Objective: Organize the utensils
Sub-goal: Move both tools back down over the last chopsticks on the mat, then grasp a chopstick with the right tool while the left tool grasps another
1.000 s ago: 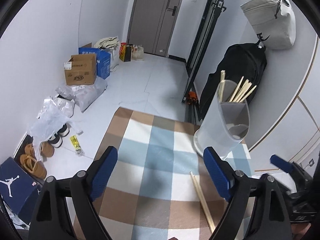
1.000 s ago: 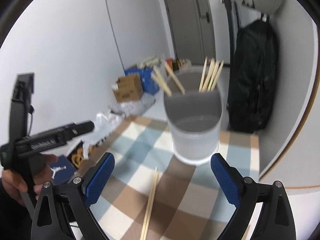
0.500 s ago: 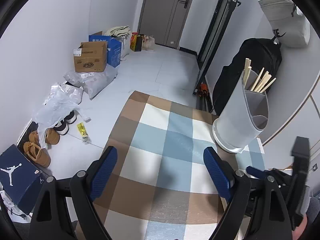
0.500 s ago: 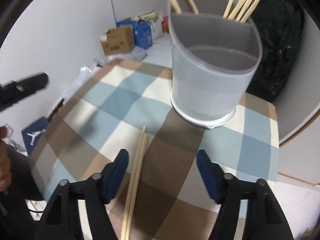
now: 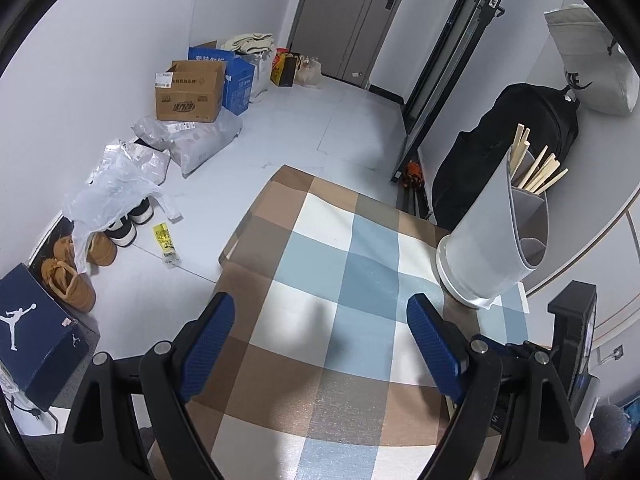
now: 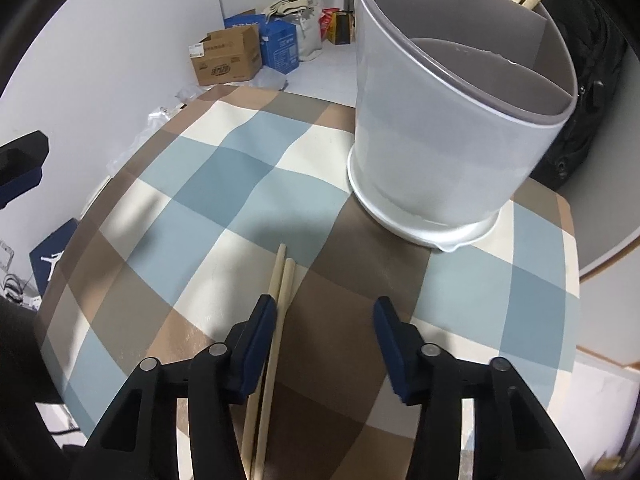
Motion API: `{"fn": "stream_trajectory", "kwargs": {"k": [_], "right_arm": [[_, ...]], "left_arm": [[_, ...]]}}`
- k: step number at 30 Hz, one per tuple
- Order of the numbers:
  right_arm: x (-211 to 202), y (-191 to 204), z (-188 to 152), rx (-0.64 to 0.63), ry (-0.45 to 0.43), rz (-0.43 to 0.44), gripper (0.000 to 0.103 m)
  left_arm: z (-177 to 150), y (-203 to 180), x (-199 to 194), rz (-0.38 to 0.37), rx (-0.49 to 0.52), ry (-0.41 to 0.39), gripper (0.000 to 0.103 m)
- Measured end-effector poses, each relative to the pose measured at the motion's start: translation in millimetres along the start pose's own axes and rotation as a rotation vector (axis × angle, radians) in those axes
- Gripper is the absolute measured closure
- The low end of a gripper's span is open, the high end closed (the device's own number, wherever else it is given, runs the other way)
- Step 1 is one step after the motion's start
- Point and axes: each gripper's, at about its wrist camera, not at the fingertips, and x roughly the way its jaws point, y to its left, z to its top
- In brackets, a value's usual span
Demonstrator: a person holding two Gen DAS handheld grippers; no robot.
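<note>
**Q:** Blue pads on the right gripper (image 6: 325,322), what are they doing?

**A:** Spread partway with nothing clamped. A pair of wooden chopsticks (image 6: 280,292) lies flat on the checked cloth (image 6: 208,184), running just inside the left pad, side by side and touching each other.

**Q:** And the left gripper (image 5: 320,334)?

**A:** Spread wide, holding nothing, over bare cloth with room all around it.

**Q:** The holder?

**A:** The grey utensil holder (image 6: 452,120) stands upright on a white base near the far right corner, more chopsticks poking from its back compartment and the front one looking bare. Beyond the table edge: cardboard box (image 5: 188,92), shoes (image 5: 74,276), black backpack (image 5: 504,136).
</note>
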Motion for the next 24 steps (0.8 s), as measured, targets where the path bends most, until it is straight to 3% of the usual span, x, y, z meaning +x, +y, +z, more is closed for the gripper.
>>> {"fn": "stream_trajectory", "kwargs": {"k": [9, 18, 20, 22, 24], "right_arm": [[10.2, 10.5, 13.0, -0.039, 0.035, -0.048, 0.066], [16.8, 22.4, 29.5, -0.08, 0.048, -0.078, 0.07], [18.2, 23.7, 31.7, -0.076, 0.049, -0.075, 0.077], [18.1, 25.9, 32.1, -0.06, 0.051, -0.06, 0.093], [16.5, 29.9, 30.1, -0.068, 0.043, -0.073, 0.098]], "left_arm": [[1.6, 4.5, -0.8, -0.006, -0.022, 0.007, 0.018], [2.7, 8.9, -3.4, -0.007, -0.028, 0.002, 0.018], [2.9, 9.7, -3.7, -0.008, -0.032, 0.001, 0.018], [3.8, 11.9, -3.4, -0.01, -0.039, 0.0, 0.018], [4.4, 13.5, -2.8, -0.011, -0.042, 0.002, 0.018]]}}
